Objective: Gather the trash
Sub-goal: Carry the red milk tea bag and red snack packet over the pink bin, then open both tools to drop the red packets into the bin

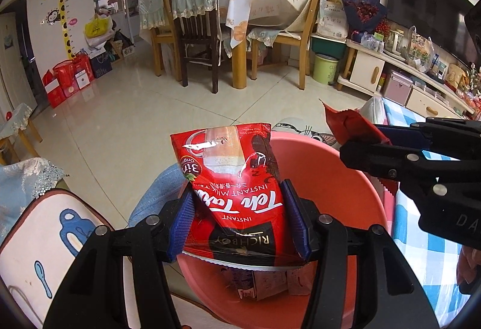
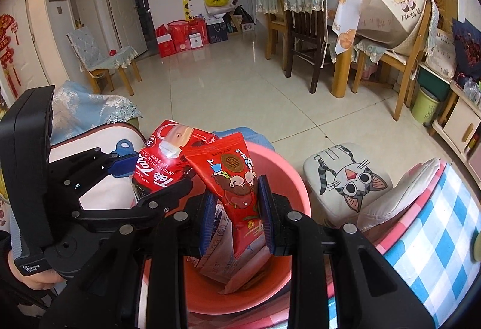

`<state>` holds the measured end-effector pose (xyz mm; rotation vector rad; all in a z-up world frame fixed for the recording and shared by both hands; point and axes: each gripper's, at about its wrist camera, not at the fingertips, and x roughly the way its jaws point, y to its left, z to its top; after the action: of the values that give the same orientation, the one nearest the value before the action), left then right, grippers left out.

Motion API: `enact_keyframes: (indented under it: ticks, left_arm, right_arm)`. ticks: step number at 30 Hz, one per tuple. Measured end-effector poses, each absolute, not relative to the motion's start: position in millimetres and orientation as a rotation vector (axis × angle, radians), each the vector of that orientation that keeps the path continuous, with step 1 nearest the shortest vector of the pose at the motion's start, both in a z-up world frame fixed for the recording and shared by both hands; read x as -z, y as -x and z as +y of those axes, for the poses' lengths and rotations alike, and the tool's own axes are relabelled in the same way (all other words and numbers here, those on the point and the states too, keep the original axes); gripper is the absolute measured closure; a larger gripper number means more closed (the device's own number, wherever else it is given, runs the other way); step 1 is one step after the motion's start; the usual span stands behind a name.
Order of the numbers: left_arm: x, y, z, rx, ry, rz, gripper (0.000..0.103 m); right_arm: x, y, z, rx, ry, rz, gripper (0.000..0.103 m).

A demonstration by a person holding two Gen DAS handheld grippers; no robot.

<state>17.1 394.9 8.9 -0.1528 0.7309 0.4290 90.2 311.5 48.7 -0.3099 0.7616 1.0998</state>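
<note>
Only the right wrist view shows the cartooned snack wrapper [image 2: 237, 193] face.

Glossy red foil milk tea packet [image 1: 237, 199], smooth pink plastic bin [image 1: 330, 178], ribbed blue pads [image 1: 296, 217], glossy tiled floor [image 1: 150, 124]

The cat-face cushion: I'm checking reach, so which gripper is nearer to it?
Right. The right gripper is over the pink bucket, with the cat-face cushion just beyond the bucket on its right. The left gripper is farther left.
</note>
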Motion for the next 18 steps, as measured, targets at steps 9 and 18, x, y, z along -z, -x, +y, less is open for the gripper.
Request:
enact_keyframes:
  ticks: [9, 18]
  left_arm:
    - [-24, -17, 392, -0.460, 0.149, 0.675, 0.016]
    - [-64, -7, 379, -0.441, 0.139, 0.612, 0.012]
  right_arm:
    - [-61, -94, 299, -1.063, 0.260, 0.705, 0.038]
    - [-96, -96, 245, -0.992, 0.187, 0.620, 0.036]
